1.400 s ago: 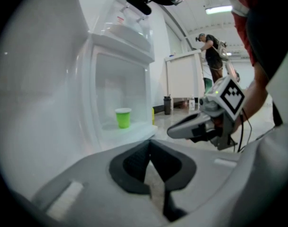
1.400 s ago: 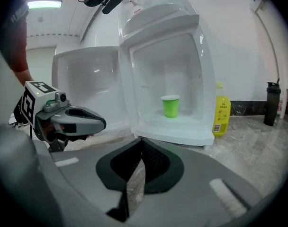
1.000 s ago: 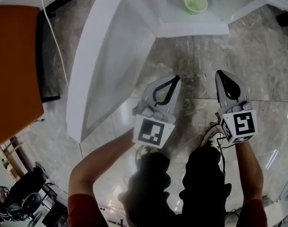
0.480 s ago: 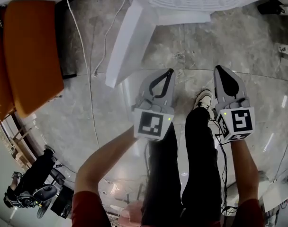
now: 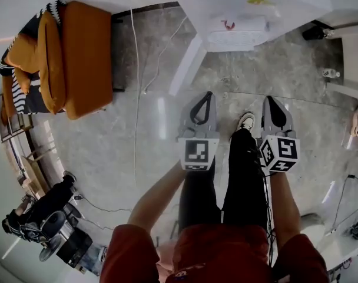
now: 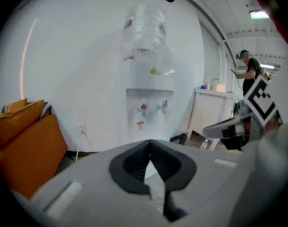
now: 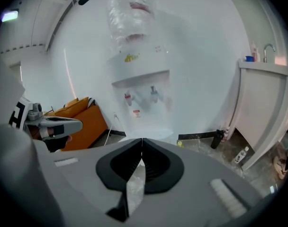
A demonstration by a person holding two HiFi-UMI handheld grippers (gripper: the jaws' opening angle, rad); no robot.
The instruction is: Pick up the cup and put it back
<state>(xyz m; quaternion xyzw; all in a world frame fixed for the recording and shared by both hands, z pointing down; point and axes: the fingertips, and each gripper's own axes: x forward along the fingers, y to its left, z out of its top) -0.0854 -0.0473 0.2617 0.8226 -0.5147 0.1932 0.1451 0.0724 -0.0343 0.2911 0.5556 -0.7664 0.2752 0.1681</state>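
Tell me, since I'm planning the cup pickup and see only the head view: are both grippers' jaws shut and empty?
Observer: Yes. The left gripper view shows its jaws together with nothing between them, and the right gripper view shows the same.
Operator: What stands ahead of them?
Observer: A white water dispenser with a clear bottle standing neck-down on top.
Operator: Is a cup at its taps?
Observer: No cup shows in either gripper view.
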